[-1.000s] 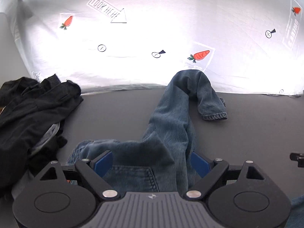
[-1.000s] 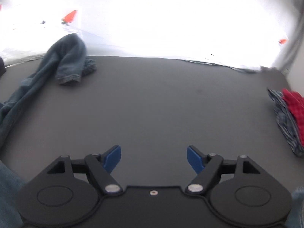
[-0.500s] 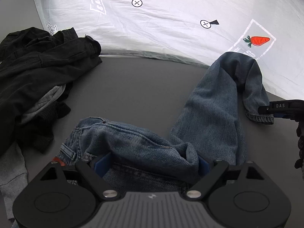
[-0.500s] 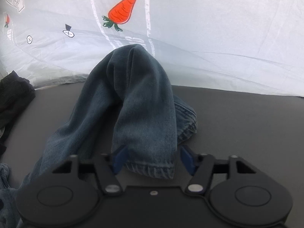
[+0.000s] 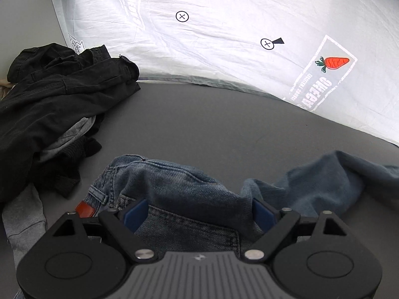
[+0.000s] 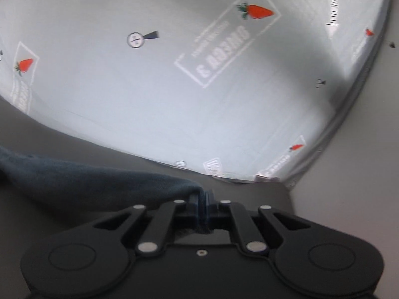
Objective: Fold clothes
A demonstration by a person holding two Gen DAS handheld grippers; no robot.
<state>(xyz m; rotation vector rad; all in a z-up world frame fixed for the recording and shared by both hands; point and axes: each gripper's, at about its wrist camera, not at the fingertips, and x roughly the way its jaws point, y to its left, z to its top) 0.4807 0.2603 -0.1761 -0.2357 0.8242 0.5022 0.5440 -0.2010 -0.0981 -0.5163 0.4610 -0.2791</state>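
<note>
A pair of blue jeans [image 5: 174, 182] lies crumpled on the dark grey surface [image 5: 199, 124]. In the left wrist view its waist, with a back pocket and a red tag, sits between the blue pads [image 5: 136, 214] of my left gripper [image 5: 199, 214], which stands wide open over it. One leg trails off to the right. In the right wrist view my right gripper [image 6: 203, 204] is shut on the end of that jeans leg [image 6: 99, 182], which is lifted and stretches away to the left.
A heap of black clothes [image 5: 49, 104] lies at the left, with a grey garment [image 5: 22, 214] at its near edge. A white sheet printed with carrots [image 5: 224, 49] covers the far side and fills the background [image 6: 174, 87] in the right wrist view.
My right gripper reached the jeans leg's hem, shut on it and lifted it, dragging the leg off to the right. My left gripper sank toward the waist and rolled, still open.
</note>
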